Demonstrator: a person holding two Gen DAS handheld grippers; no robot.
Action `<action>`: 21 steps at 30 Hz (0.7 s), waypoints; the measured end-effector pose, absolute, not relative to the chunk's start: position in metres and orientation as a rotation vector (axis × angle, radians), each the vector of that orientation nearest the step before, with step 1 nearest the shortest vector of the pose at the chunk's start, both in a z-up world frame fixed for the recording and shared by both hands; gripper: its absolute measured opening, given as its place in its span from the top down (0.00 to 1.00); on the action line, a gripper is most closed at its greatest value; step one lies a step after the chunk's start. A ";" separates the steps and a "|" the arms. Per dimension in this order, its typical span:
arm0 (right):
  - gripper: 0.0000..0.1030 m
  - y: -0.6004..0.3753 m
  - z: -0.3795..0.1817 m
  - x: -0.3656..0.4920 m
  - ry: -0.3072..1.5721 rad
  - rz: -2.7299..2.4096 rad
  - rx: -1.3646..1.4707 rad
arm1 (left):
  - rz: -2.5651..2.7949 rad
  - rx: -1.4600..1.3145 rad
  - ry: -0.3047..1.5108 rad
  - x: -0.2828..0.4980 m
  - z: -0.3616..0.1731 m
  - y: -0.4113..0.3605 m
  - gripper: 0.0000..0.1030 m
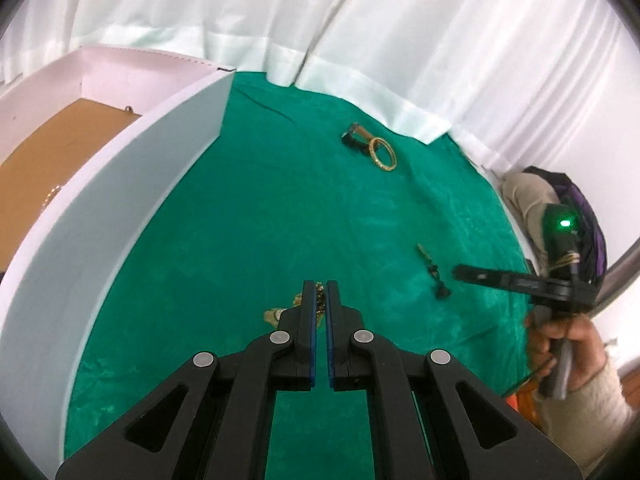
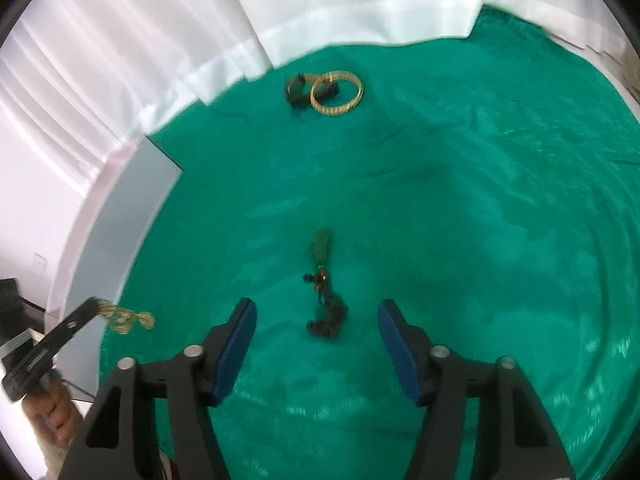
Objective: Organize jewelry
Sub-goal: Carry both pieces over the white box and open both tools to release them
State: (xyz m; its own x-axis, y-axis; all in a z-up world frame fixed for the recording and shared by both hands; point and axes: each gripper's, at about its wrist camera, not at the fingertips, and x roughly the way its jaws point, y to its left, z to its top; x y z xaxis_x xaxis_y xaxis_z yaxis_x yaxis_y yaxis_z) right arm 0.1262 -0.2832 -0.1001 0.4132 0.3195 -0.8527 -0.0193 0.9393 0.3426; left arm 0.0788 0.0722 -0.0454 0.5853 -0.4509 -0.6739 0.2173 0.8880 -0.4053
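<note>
My left gripper (image 1: 320, 286) is shut on a gold chain necklace (image 1: 319, 300) that hangs just above the green cloth; it also shows in the right wrist view (image 2: 128, 319), dangling from the left fingertips (image 2: 90, 307). My right gripper (image 2: 316, 312) is open, its fingers either side of a dark cord necklace with a green pendant (image 2: 322, 280), which lies flat on the cloth; this necklace shows in the left wrist view (image 1: 434, 270) too. A gold bangle (image 2: 337, 94) lies far back, against a dark ring-like piece (image 2: 296, 90).
A white box with a brown floor (image 1: 60, 148) stands at the left, its near wall (image 1: 132, 216) beside my left gripper. White curtains hang behind the green cloth (image 1: 280, 208). The table edge curves at the right.
</note>
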 end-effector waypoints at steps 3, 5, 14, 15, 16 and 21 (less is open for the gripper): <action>0.46 -0.258 -0.116 0.137 1.158 0.216 0.168 | -0.380 -0.303 0.873 0.077 -0.044 0.075 0.99; 0.78 -0.244 -0.124 0.141 1.157 0.185 0.042 | -0.369 -0.311 0.883 0.075 -0.040 0.079 0.99; 0.95 -0.213 -0.033 0.108 0.970 0.340 0.078 | -0.333 -0.392 0.805 0.046 0.030 0.135 0.99; 0.95 -0.200 -0.014 0.105 0.933 0.381 0.074 | -0.325 -0.404 0.786 0.042 0.041 0.145 0.99; 0.95 -0.188 0.001 0.103 0.904 0.419 0.073 | -0.309 -0.418 0.757 0.035 0.056 0.162 0.99; 0.95 -0.122 0.055 0.102 0.806 0.612 0.087 | -0.176 -0.407 0.656 0.013 0.095 0.224 0.99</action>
